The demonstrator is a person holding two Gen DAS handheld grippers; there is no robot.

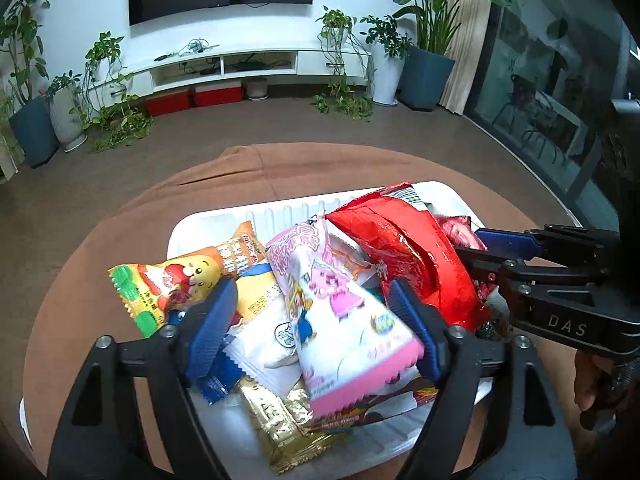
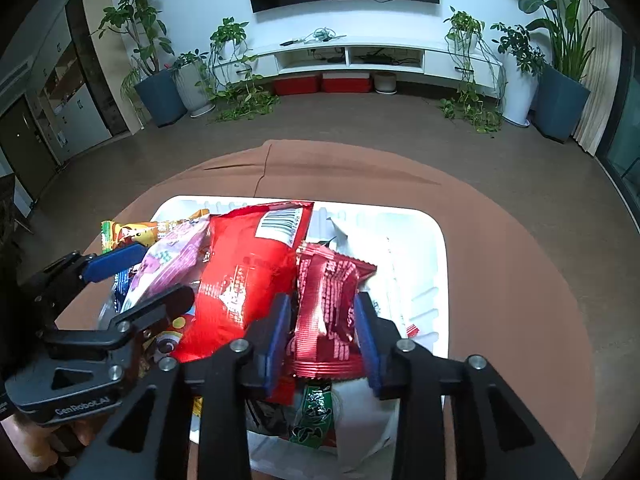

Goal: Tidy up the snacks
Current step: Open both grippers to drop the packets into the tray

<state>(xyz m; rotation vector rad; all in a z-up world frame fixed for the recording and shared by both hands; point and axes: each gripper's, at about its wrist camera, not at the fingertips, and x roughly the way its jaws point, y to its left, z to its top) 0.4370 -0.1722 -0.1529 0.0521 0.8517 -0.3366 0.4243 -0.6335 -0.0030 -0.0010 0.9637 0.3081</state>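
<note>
A white tray on a brown-clothed round table holds a heap of snack packets. My left gripper is open over the heap, its blue pads on either side of a pink and white packet without pressing it. A big red bag lies to its right; it also shows in the right wrist view. My right gripper straddles a small dark red packet, with the pads close beside it and a little gap. An orange packet lies at the left.
A gold packet, a white packet and a green packet lie low in the tray. The tray's right part is bare. The brown cloth surrounds the tray. A TV stand and potted plants stand far behind.
</note>
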